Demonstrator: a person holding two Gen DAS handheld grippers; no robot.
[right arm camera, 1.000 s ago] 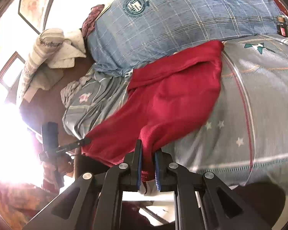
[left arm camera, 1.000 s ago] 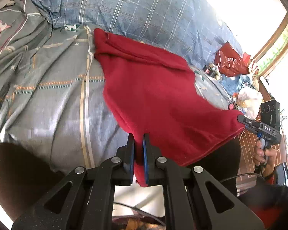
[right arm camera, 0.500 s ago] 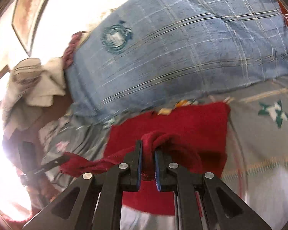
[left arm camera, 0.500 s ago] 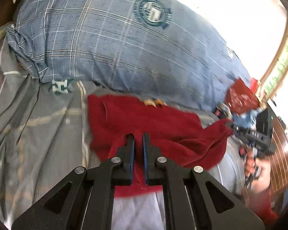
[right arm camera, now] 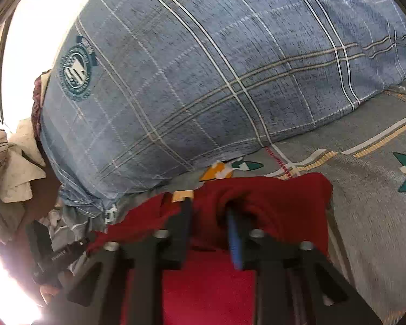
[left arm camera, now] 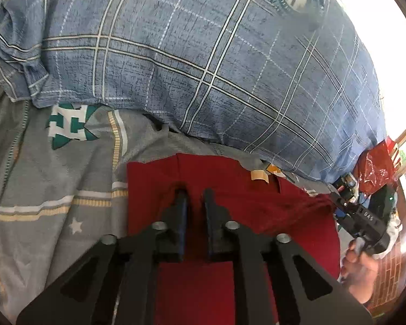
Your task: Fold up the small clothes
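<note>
Presently, entries taken against one landmark, the blue plaid pillow (left arm camera: pixel 203 62):

Red garment (left arm camera: pixel 230 197): lies on the grey patterned bedsheet (left arm camera: pixel 54 189), its far edge just beside the pillow's lower seam; a small tan label (left arm camera: pixel 259 174) shows at that edge.
Long axis: runs side to side along the pillow's front, not toward it.
Left gripper (left arm camera: pixel 193 192): over the cloth's left part, fingers a narrow gap apart with red fabric showing between; whether it pinches any cloth, I cannot tell.
Right gripper (right arm camera: pixel 208 205): over the right part, jaws spread wider, a bunched ridge of cloth (right arm camera: pixel 257 189) heaped round its blue-padded finger (right arm camera: pixel 234 235); seemingly let go.
Nearer hand: neither; each tends its own end, both short of the pillow.
Judgement: the far-side fold looks laid; the coming move likely turns on drawing back away from the pillow without dragging the ridge.
</note>
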